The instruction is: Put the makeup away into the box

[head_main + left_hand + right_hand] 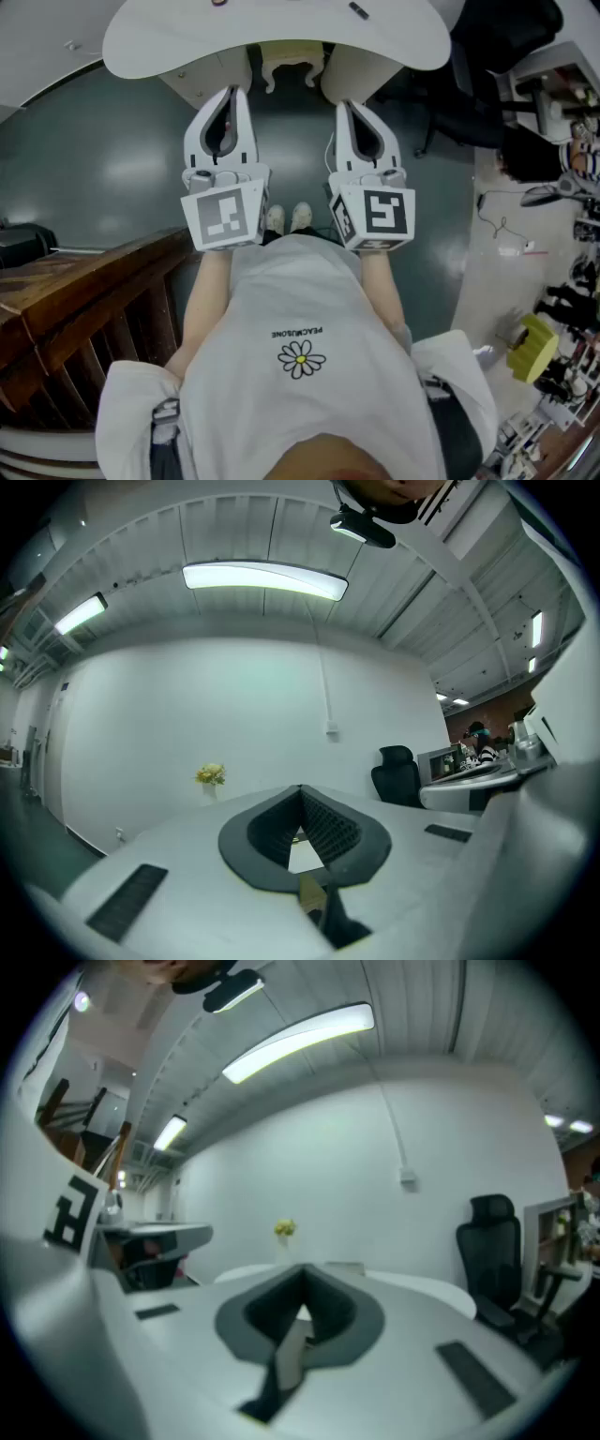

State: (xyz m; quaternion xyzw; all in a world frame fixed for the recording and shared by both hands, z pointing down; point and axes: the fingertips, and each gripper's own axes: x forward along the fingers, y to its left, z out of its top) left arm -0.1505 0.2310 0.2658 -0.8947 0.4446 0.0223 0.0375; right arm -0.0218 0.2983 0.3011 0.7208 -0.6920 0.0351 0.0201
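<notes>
We hold left gripper (pixel 231 95) and right gripper (pixel 349 107) level, both pressed together, empty. The task seems unstarted; next we should reach the counter (pixel 272 39).

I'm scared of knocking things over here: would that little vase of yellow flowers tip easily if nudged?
Probably yes. The vase looks narrow, with the blooms bunched wider above it, so it may be top-heavy. It looks small, so it is likely light and would slide or topple readily. Whether it would break I cannot tell: its material is not clear.
</notes>
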